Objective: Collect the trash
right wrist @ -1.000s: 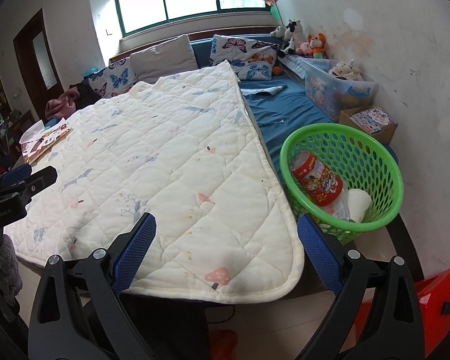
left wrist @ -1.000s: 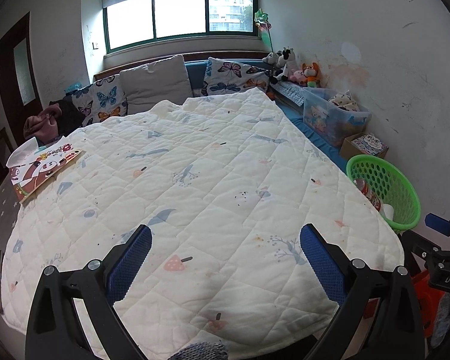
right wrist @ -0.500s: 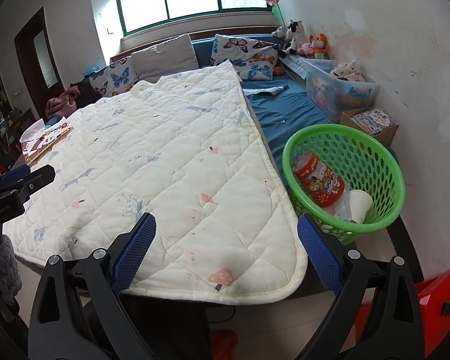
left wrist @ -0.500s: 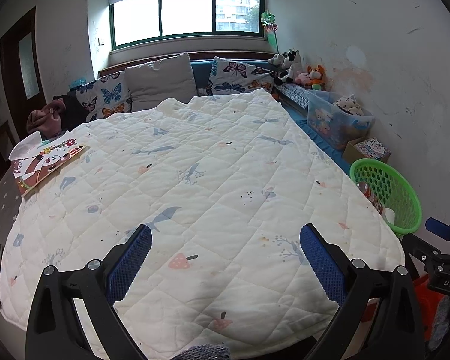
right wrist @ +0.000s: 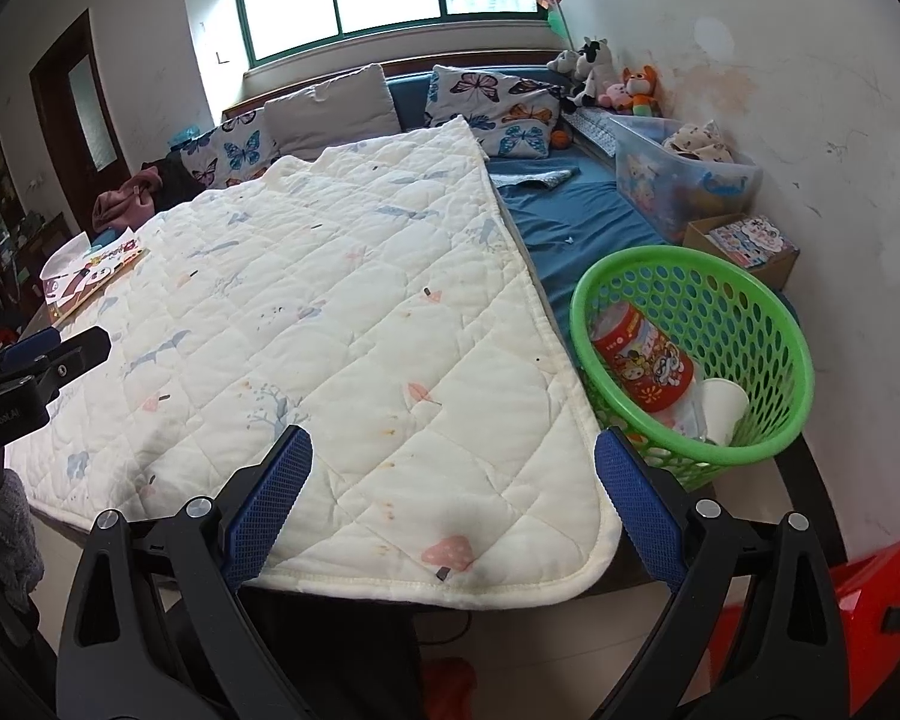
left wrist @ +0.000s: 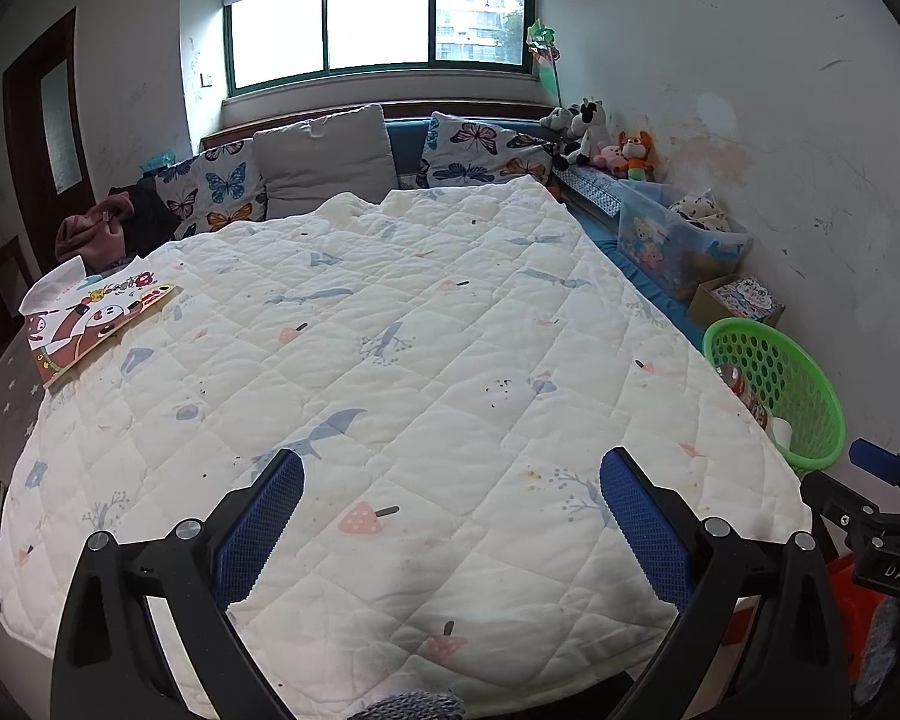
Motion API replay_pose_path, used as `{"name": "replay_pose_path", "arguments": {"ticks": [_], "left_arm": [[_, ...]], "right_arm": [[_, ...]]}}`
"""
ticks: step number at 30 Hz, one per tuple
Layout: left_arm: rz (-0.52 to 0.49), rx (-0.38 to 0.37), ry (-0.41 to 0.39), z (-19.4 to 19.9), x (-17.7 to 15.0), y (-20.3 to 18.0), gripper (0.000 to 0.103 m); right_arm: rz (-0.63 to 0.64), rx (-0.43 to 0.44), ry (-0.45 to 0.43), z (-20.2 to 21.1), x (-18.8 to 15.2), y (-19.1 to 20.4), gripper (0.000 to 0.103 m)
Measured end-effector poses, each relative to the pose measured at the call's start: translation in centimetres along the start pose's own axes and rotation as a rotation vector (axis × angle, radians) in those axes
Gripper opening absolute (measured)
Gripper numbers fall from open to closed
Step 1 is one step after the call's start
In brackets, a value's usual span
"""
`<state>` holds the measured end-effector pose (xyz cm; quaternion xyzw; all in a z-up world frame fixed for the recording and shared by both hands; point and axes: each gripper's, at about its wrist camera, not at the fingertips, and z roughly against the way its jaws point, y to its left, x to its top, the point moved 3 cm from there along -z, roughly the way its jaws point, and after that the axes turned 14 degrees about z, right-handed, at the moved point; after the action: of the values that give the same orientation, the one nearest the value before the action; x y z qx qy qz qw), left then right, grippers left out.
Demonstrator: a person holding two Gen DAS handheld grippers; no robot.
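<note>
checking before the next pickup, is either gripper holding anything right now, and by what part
Nothing is held. The left gripper and the right gripper are both open and empty above the quilt.

The quilt (left wrist: 426, 360) hides most of the green basket's (left wrist: 804, 396) contents in the left view.

Home bedroom or kid's room. Large bed with white quilted blanket (left wrist: 390, 360) printed with mushrooms and whales fills frame centre. Butterfly-print pillows (left wrist: 486, 150) and a grey cushion (left wrist: 324, 156) line the headboard under a wide window (left wrist: 378, 24) at top centre. Stuffed toys (left wrist: 606, 144) sit at upper right; clear plastic toy bin (right wrist: 678, 174) against scuffed white wall on right. Children's picture book (left wrist: 96, 318) at left edge of bed. Dark wooden door (left wrist: 42, 138) at upper left.
</note>
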<state>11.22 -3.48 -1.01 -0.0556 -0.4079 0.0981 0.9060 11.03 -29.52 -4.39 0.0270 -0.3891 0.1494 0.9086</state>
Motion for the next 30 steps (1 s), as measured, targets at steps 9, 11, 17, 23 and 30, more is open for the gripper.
{"name": "replay_pose_path", "arguments": {"ticks": [9, 11, 17, 23, 30], "left_arm": [[0.0, 0.0, 0.0, 0.04, -0.09, 0.06, 0.096], [0.001, 0.001, -0.001, 0.05, -0.11, 0.03, 0.096], [0.006, 0.002, 0.003, -0.01, -0.15, 0.18, 0.096], [0.008, 0.004, 0.004, -0.08, -0.23, 0.27, 0.096], [0.019, 0.016, 0.004, -0.28, -0.23, 0.5, 0.096]], "right_arm": [[0.001, 0.001, -0.001, -0.11, -0.04, 0.13, 0.095], [0.001, 0.003, -0.001, -0.14, -0.07, 0.18, 0.095], [0.005, 0.007, 0.001, -0.16, -0.08, 0.37, 0.095], [0.007, 0.008, 0.001, -0.14, -0.05, 0.51, 0.095], [0.007, 0.013, 0.0, -0.15, -0.05, 0.57, 0.095]]}}
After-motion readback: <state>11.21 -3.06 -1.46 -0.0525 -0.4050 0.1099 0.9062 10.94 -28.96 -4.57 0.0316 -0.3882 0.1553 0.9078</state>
